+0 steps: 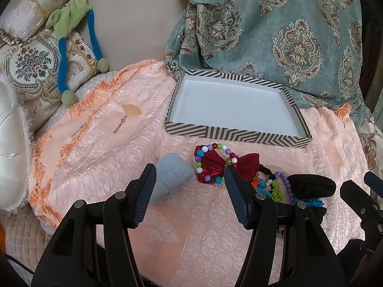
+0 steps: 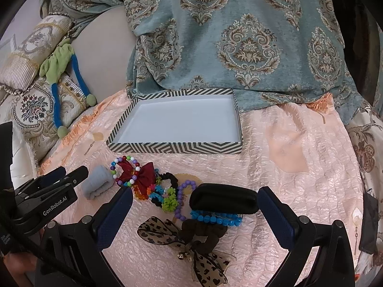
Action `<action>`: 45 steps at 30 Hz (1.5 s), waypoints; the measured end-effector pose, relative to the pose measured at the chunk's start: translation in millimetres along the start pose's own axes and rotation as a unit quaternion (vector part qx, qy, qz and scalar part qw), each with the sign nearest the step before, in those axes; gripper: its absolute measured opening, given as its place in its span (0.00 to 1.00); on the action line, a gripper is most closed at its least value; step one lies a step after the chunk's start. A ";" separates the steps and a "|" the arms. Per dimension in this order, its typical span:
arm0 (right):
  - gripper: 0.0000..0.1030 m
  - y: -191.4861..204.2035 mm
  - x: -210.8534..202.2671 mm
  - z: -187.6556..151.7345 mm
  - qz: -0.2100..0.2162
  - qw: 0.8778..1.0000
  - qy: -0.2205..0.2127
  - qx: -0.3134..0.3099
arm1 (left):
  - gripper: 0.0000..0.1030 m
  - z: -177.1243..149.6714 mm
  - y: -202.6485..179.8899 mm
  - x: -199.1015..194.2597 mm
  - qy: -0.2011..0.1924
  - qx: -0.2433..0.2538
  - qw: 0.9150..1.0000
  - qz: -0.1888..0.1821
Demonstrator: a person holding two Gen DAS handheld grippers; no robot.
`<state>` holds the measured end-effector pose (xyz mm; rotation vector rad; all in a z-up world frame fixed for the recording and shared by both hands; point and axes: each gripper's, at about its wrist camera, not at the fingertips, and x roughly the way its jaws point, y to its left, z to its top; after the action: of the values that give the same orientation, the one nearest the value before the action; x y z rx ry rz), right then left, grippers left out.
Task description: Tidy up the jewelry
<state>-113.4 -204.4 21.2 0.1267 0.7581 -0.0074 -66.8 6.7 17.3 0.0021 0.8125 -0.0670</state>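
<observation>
Two grippers hovering, both spread wide, gripping nothing: left gripper [image 1: 189,186] above the pink quilt [image 1: 100,143], right gripper [image 2: 195,212] over the leopard-print bow scrunchie [image 2: 191,244]. Just beyond, heaped bracelets and hair ties [image 2: 153,181] beside a grey band [image 2: 97,184]. Farther back, striped box [image 2: 177,147], nothing inside.

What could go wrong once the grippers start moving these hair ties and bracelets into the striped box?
The red bow, multicolour bead bracelet and neon ties overlap, so lifting one may drag its neighbours. The striped box looks light and shallow on soft bedding; a nudge could shift or tip it.
</observation>
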 end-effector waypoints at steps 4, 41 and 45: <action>1.00 0.4 0.2 -0.2 0.000 1.000 -0.004 0.000 | 0.57 -0.3 0.5 1.1 0.002 -0.002 1.000 -0.001; 0.77 2.3 62.6 26.2 0.115 0.991 0.040 -0.061 | 0.57 12.9 55.8 57.8 0.125 -0.043 0.990 -0.044; 0.69 34.1 87.3 40.1 0.153 0.981 0.049 -0.109 | 0.57 6.9 58.8 73.7 0.146 -0.030 0.988 -0.042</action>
<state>-20.7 -171.8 -6.0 0.0340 0.8264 0.3755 -7.7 60.9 -32.8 -0.0817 1.1074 -0.1232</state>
